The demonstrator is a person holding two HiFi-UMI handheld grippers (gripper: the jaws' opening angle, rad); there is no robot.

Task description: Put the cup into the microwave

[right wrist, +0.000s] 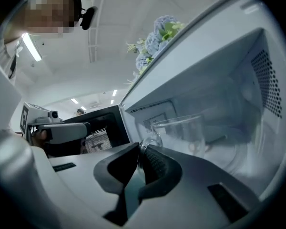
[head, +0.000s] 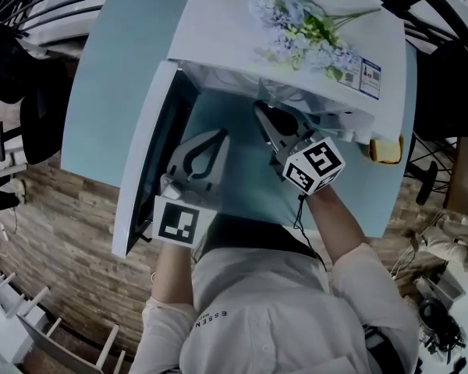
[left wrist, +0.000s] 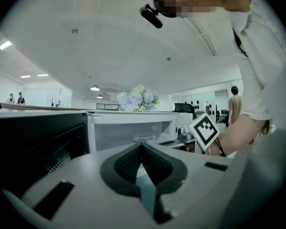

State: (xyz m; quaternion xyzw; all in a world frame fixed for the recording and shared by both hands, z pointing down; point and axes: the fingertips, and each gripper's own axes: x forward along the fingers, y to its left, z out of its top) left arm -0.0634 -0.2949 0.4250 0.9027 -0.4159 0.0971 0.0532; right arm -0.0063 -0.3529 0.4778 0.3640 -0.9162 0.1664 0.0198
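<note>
We have the right hand-held gripper (right wrist: pixel 142 149) pinched nearly shut on the handle of the cup (right wrist: pixel 183 128). Its tips reach in through the open front of the microwave (head: pixel 242 22), which stands on the surface (head: pixel 109 76) toward its far edge. The cup is clear glass and stands upright, its long axis vertical. It sits straight ahead of those tips, with the handle turned back toward us and the body deeper in the cavity. It is already inside the walls, but we cannot tell whether its base rests on the cavity floor, because the hand-held gripper's body hides it. The next move, as we judge it, turns on that gap below the cup: set it down, then let go and draw straight back out. The left hand-held gripper (left wrist: pixel 142 144) has its jaws closed together on nothing. It hangs just outside the opening, beside the door (head: pixel 144 154), which is swung wide toward the surface's left edge. That leaves the right hand much the nearer one. The cavity holds nothing but the cup, and the cup looks empty. Flowers (head: pixel 304 29) lie on the microwave's top, clear of the work.
</note>
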